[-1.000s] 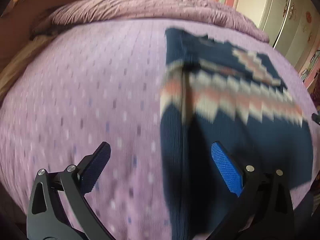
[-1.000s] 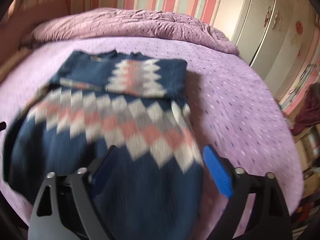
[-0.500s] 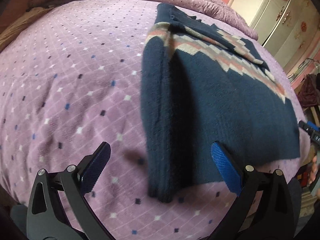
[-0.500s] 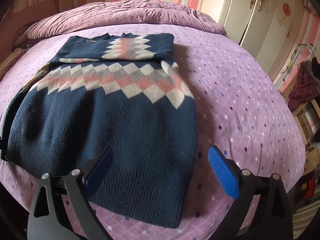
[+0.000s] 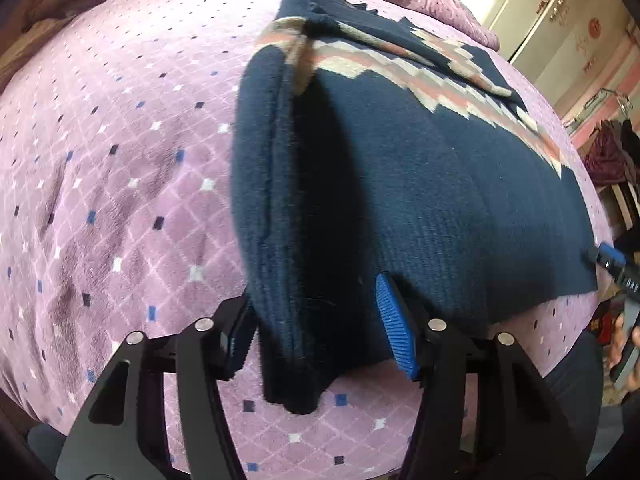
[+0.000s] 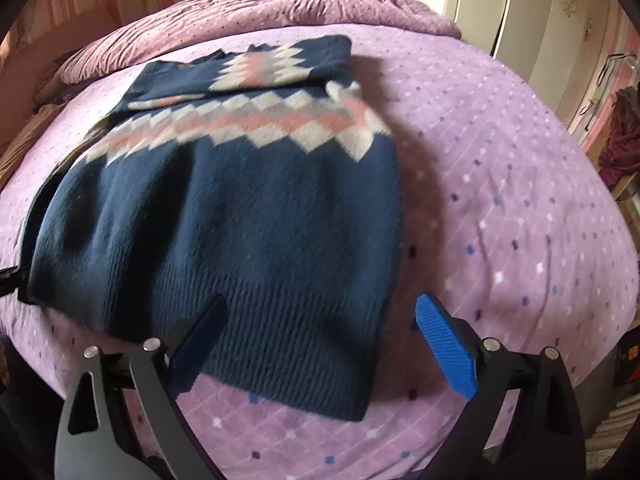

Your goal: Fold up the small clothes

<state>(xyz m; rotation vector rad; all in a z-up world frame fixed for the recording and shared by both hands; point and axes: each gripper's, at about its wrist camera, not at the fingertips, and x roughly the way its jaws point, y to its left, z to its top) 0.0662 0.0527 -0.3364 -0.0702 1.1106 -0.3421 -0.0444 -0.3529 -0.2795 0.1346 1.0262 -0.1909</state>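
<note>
A navy knit sweater [image 6: 248, 216] with a pink, white and grey zigzag band lies flat on the purple bed, sleeves folded in across the chest. In the left wrist view the sweater [image 5: 420, 184] has its folded left hem corner between the fingers of my left gripper [image 5: 316, 332], which are partly closed around it. My right gripper [image 6: 320, 340] is open and straddles the right part of the hem, its fingers just above the knit. The right gripper's blue tip [image 5: 610, 258] shows at the sweater's far corner.
The bed is covered by a purple diamond-pattern blanket [image 6: 520, 208]. A bunched purple quilt [image 6: 256, 4] lies at the head. White wardrobes [image 6: 560, 20] stand to the right, with hanging clothes [image 6: 622, 132] by the bed's right edge.
Both grippers have moved down and forward to the sweater's near hem. The left gripper's fingers have narrowed around the folded hem corner. The right gripper stays open.
</note>
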